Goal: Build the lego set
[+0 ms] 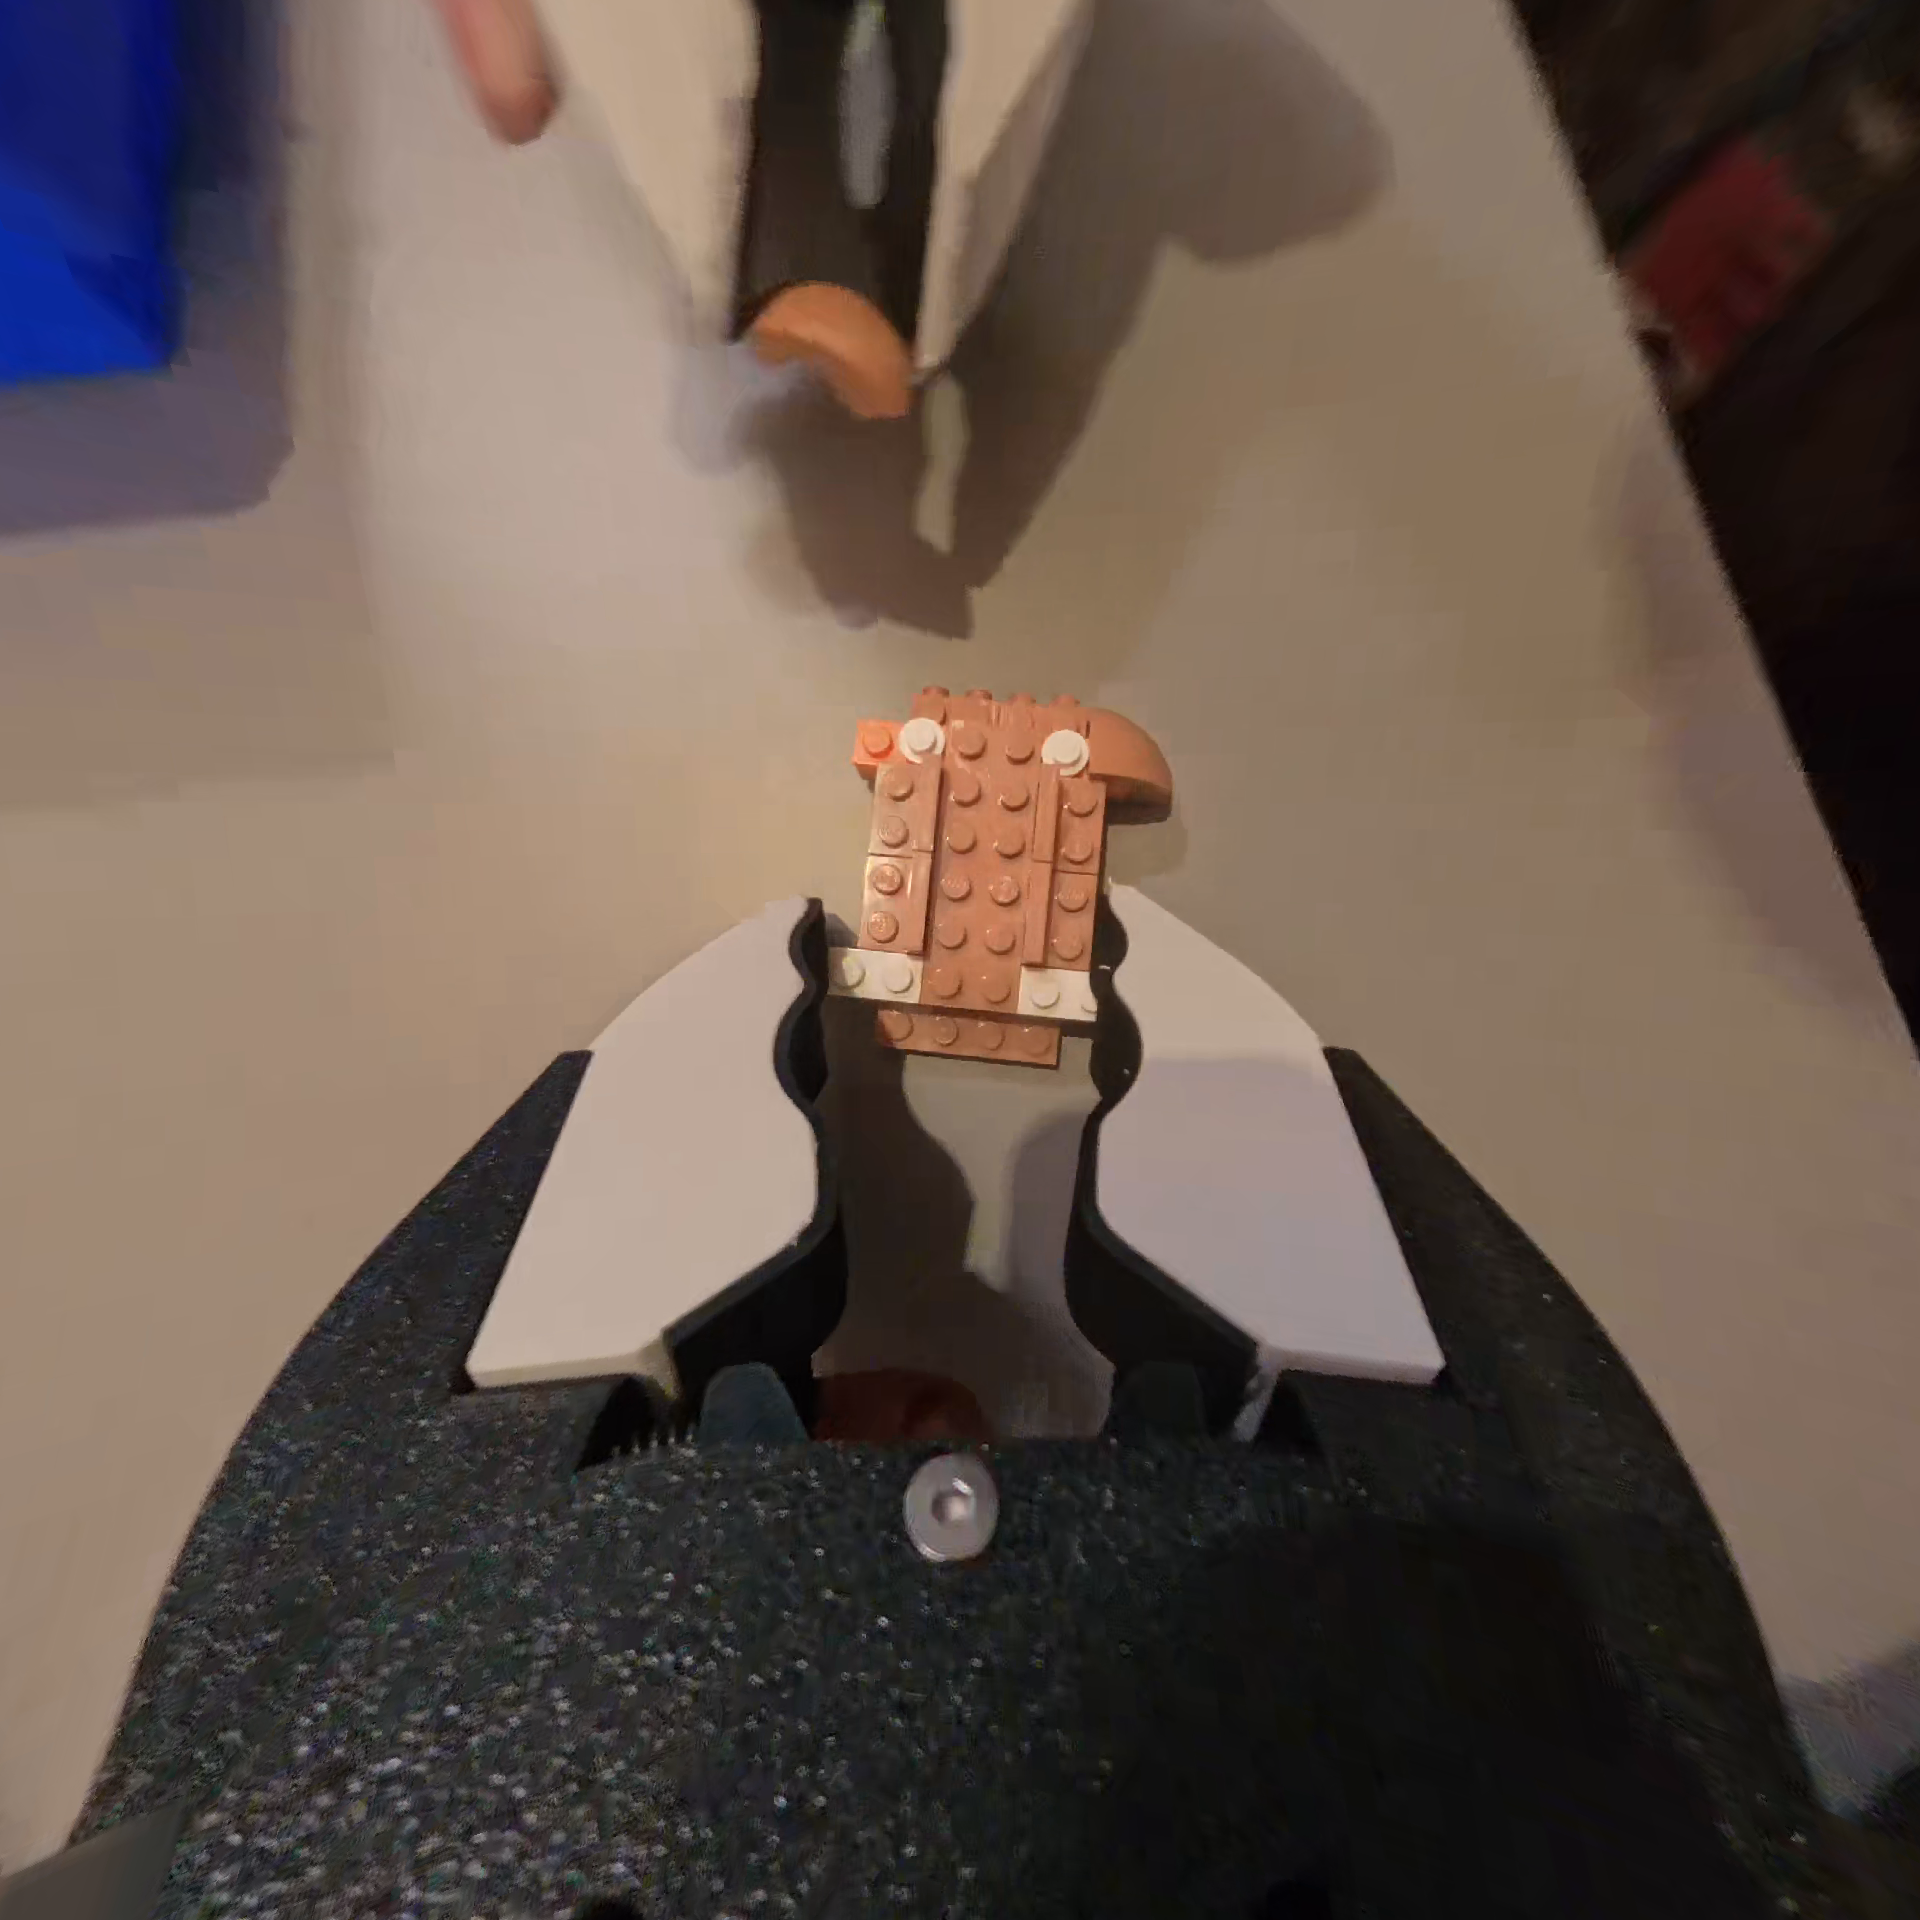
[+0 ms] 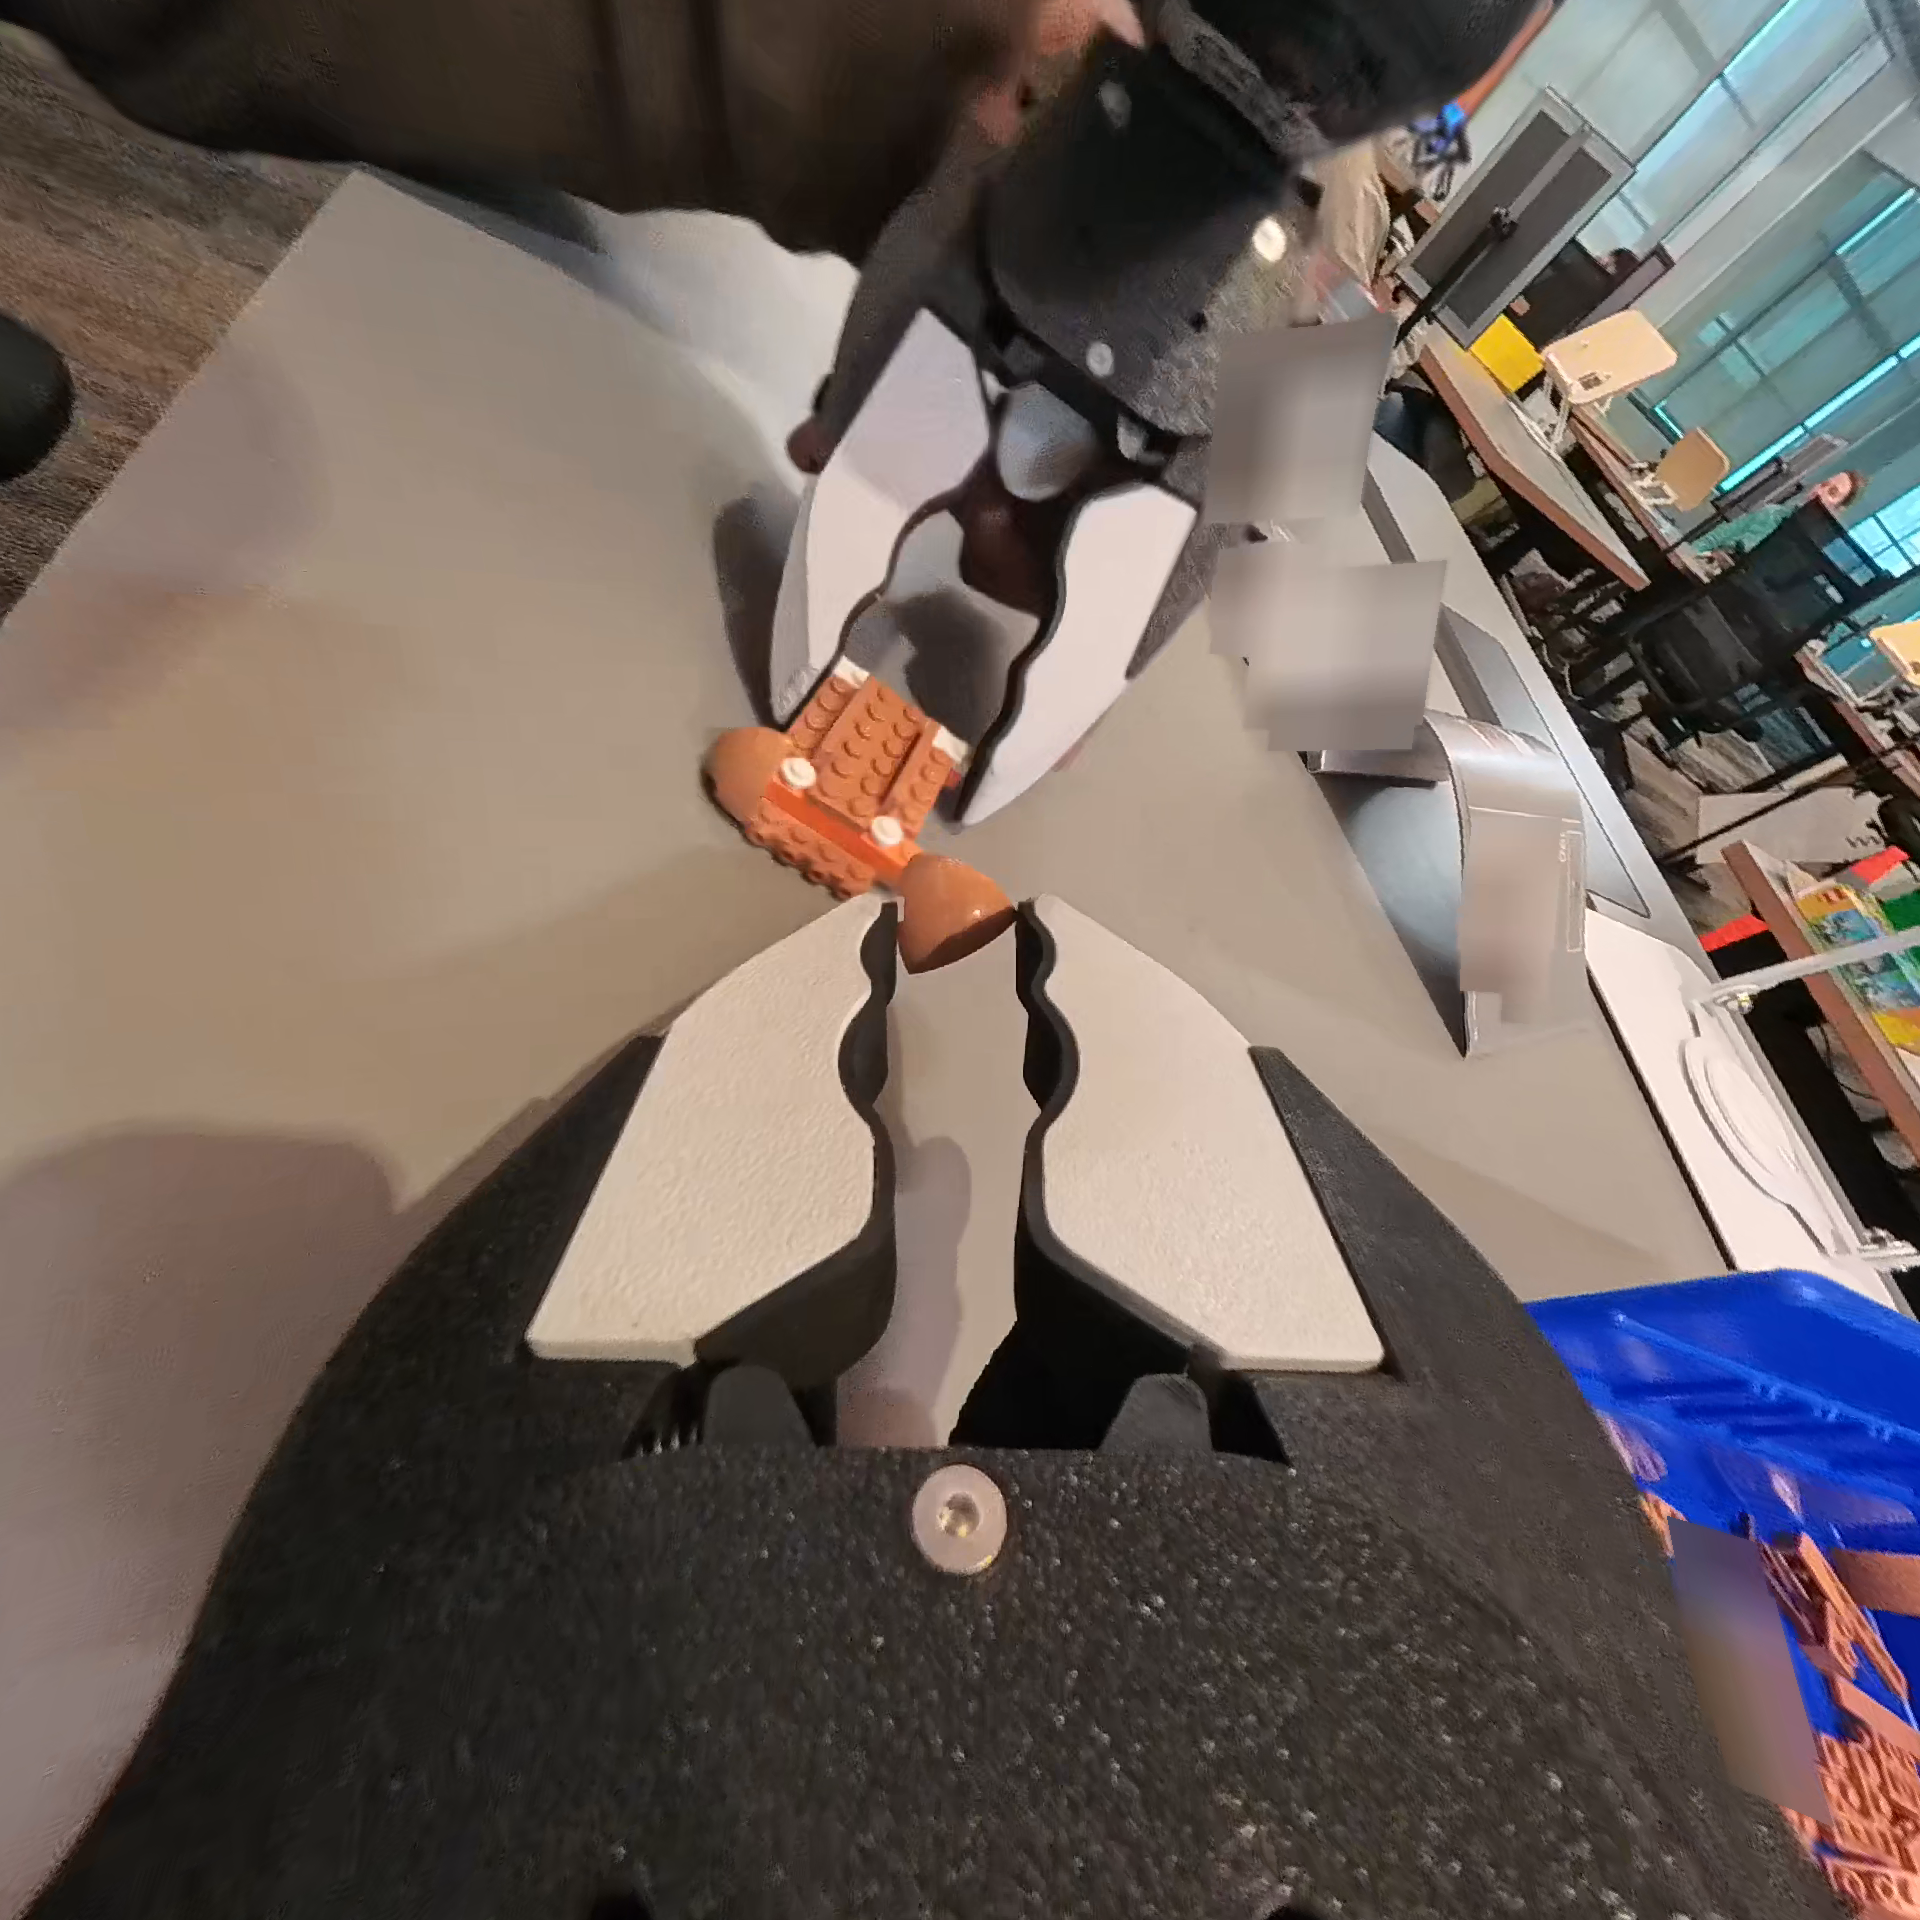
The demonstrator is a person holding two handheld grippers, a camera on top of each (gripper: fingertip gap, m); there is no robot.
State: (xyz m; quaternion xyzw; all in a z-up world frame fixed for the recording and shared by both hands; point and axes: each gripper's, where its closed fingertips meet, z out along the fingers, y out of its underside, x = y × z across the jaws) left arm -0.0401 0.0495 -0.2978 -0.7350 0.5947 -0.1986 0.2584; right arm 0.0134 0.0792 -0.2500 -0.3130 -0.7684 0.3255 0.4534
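Left tongs [image 1: 961, 971]: clamped on the near end of the brick model [image 1: 982, 883], the two fingers pressing its white side pieces. The model is a flat, studded, tan-brown assembly with two white round studs at its far end and a rounded brown piece on the far right corner. It sits low over the table [image 1: 416, 727]; whether it touches the surface cannot be told.

Right tongs [image 2: 954, 920]: closed on a small rounded brown piece [image 2: 951, 914], gripped at the very fingertips. In the right wrist view this piece is just beside the near corner of the model [image 2: 847, 790], close to an orange edge; contact cannot be confirmed. The left tongs [image 2: 883, 769] appear there from the front, gripping the model's far end.

Surroundings: a plain grey table, with a blue bin [image 2: 1745, 1382] at its right edge (brown bricks [image 2: 1860, 1745] visible inside). Desks and chairs stand in the background.
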